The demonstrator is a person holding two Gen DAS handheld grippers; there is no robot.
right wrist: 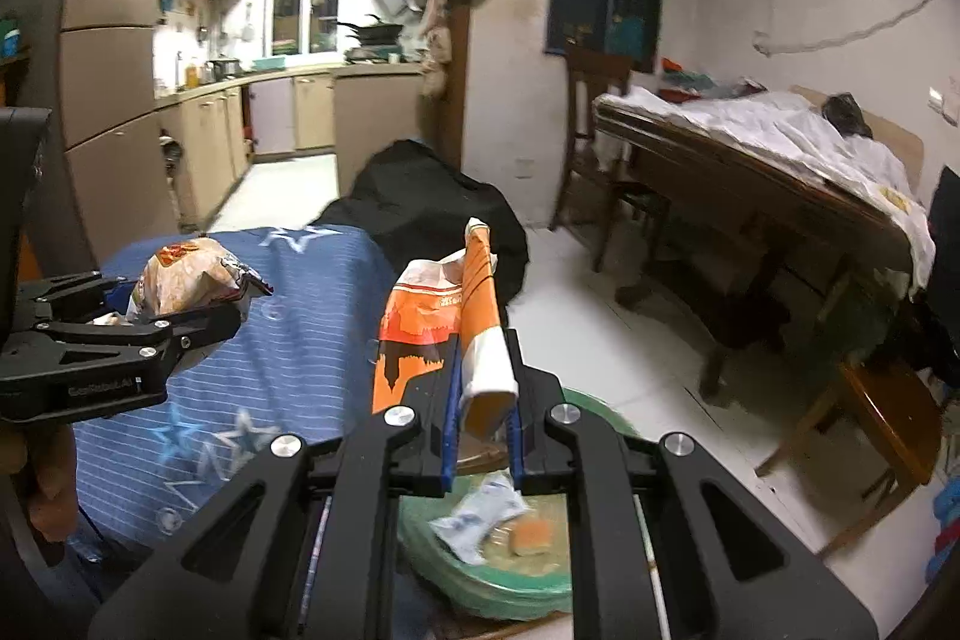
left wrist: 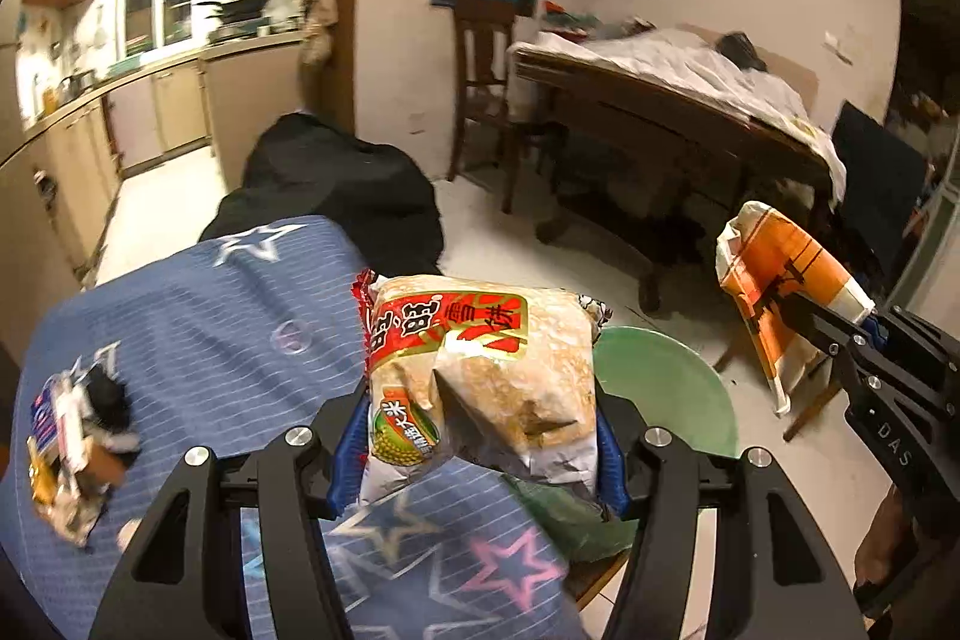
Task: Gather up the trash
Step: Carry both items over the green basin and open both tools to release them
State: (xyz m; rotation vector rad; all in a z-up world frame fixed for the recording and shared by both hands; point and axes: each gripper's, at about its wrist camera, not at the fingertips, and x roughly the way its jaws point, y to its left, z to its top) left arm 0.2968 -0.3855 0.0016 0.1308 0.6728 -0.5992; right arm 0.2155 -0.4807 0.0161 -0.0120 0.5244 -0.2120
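We cannot see the bottom of the rice cracker bag [left wrist: 480, 376]: its lower edge drops behind the blue pads of the left gripper [left wrist: 480, 454], which is clamped on it at about half its spread. The lower end of the orange and white wrapper [right wrist: 462, 340] is likewise lost between the nearly touching fingers of the right gripper [right wrist: 483, 430], which pinches it tight. At the left edge of the left wrist view a small heap of crumpled packets [left wrist: 72, 448] lies blurred on the blue star-print cloth [left wrist: 240, 328], and we cannot tell what they are. Inside the green bin [right wrist: 510, 598], low in the right wrist view, a white sachet [right wrist: 480, 514] and an orange scrap [right wrist: 531, 535] show only in part between the gripper arms.

The cracker bag sits in the lower centre of the left wrist view, puffy and creased, beige with a red and gold band and a green roundel, overlapping the bin's rim. The wrapper stands upright in the centre of the right wrist view, folded, above the bin.

The band carries large Chinese characters; the roundel's writing is too small for us. The right gripper's side reads "DAS" in the left wrist view.
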